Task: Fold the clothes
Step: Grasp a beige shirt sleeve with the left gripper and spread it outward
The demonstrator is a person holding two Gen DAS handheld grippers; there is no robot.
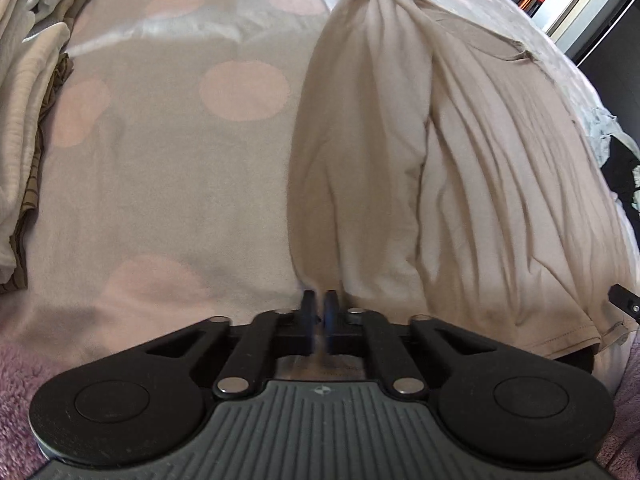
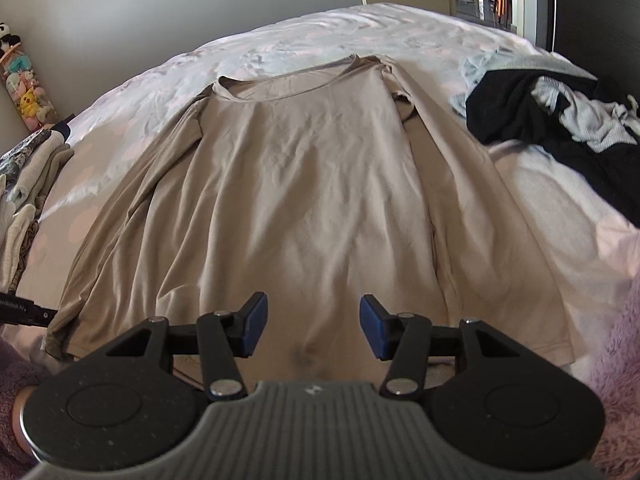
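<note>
A beige long-sleeved shirt (image 2: 304, 184) lies flat on the bed, neck at the far end and hem nearest me. In the left wrist view its left sleeve (image 1: 352, 140) runs down alongside the body (image 1: 500, 200) to my left gripper (image 1: 320, 310). That gripper's blue pads are pressed together on the sleeve's lower end, and a sliver of fabric shows between them. My right gripper (image 2: 314, 328) hovers over the middle of the hem, jaws open, with nothing between the pads (image 2: 254, 324). The right sleeve (image 2: 472, 200) lies along the shirt's other side.
The bedspread (image 1: 160, 160) is pale with pink dots. A stack of folded clothes (image 1: 24, 120) sits at its left edge. Rumpled black and grey clothes (image 2: 560, 120) are heaped at the right. Plush toys (image 2: 20, 80) stand by the far left wall.
</note>
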